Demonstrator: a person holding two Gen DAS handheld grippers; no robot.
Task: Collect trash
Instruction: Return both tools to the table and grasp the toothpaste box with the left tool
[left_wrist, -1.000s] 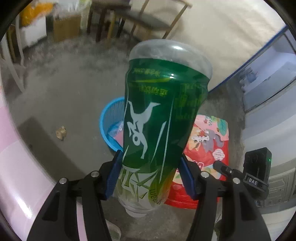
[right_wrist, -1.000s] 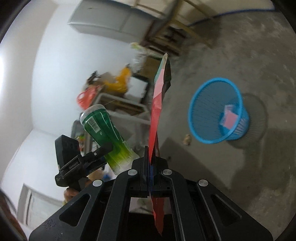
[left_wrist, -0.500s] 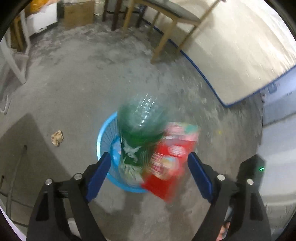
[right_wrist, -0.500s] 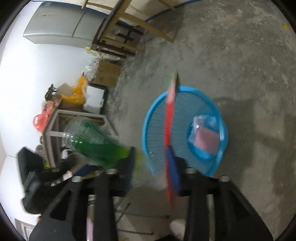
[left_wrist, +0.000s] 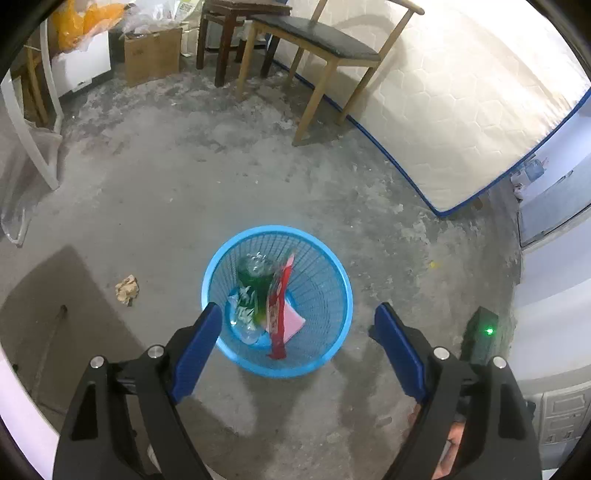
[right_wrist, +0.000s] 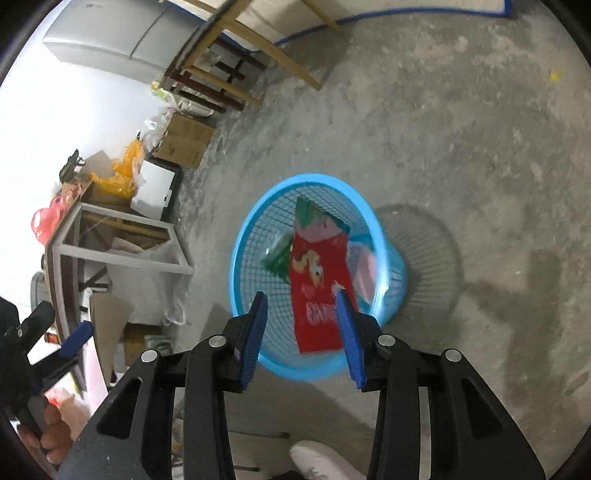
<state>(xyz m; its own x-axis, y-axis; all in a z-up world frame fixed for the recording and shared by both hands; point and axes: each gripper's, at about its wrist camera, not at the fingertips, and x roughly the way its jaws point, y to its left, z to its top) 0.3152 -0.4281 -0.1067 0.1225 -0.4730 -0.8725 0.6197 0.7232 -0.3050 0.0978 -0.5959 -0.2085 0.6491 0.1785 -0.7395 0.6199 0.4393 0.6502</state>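
A blue mesh basket (left_wrist: 332, 354) stands on the concrete floor under both grippers. In it lie a green plastic bottle (left_wrist: 251, 284), a red snack wrapper (left_wrist: 277, 314) standing on edge, and a pink packet (left_wrist: 293, 321). My left gripper (left_wrist: 298, 308) hovers above the basket, open wide, with nothing between its pads. In the right wrist view the basket (right_wrist: 251, 229) holds the wrapper (right_wrist: 317, 280), the bottle (right_wrist: 279, 254) and the pink packet (right_wrist: 364, 266). My right gripper (right_wrist: 302, 295) is open above it, and the wrapper is free of its pads.
A crumpled paper scrap (left_wrist: 127, 290) lies on the floor left of the basket. Behind it are a wooden chair (left_wrist: 321, 40), a dark stool (left_wrist: 225, 29), a cardboard box (left_wrist: 151, 55) and a leaning mattress (left_wrist: 461, 92). A white-framed table (right_wrist: 122, 251) stands at the left. A shoe (right_wrist: 321, 458) is below.
Both grippers have opened. The green bottle left the left gripper and the red wrapper left the right one; both dropped into the blue basket. Both hands tilted down over it.
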